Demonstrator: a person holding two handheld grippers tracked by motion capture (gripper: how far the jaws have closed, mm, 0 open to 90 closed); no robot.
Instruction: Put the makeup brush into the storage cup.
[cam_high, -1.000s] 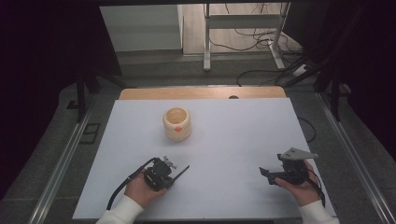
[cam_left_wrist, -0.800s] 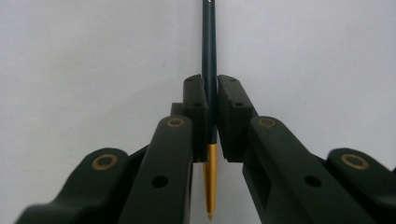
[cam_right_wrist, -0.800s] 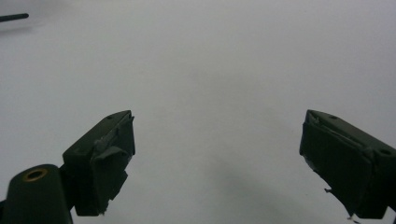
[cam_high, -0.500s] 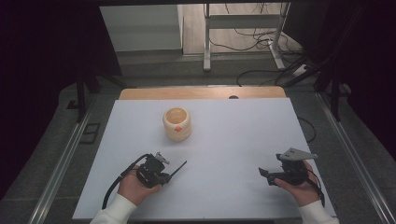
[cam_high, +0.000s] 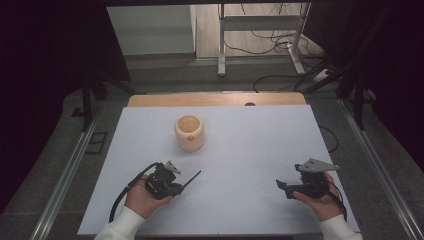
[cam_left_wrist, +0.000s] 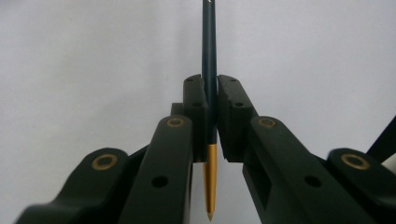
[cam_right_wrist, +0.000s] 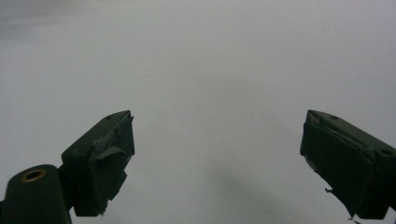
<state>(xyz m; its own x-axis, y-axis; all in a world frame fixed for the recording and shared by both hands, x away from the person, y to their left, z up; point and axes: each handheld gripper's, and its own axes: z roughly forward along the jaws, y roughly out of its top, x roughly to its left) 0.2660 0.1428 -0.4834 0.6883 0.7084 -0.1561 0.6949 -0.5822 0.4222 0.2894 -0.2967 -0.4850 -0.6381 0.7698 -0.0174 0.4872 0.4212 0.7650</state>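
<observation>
Fingers of the left gripper (cam_left_wrist: 211, 100) were clamped on a dark pen (cam_left_wrist: 208, 70) with a gold tip (cam_left_wrist: 210, 179); its long axis ran along the jaws, gold end pointing back toward the camera, far end cut off by the frame. No writing could be read on it. From above, that gripper (cam_high: 185, 181) sat near the white table's (cam_high: 250, 145) front-left, the pen angling toward a cream cup (cam_high: 189, 132). The right gripper (cam_right_wrist: 215, 154) stood wide apart, holding nothing.
</observation>
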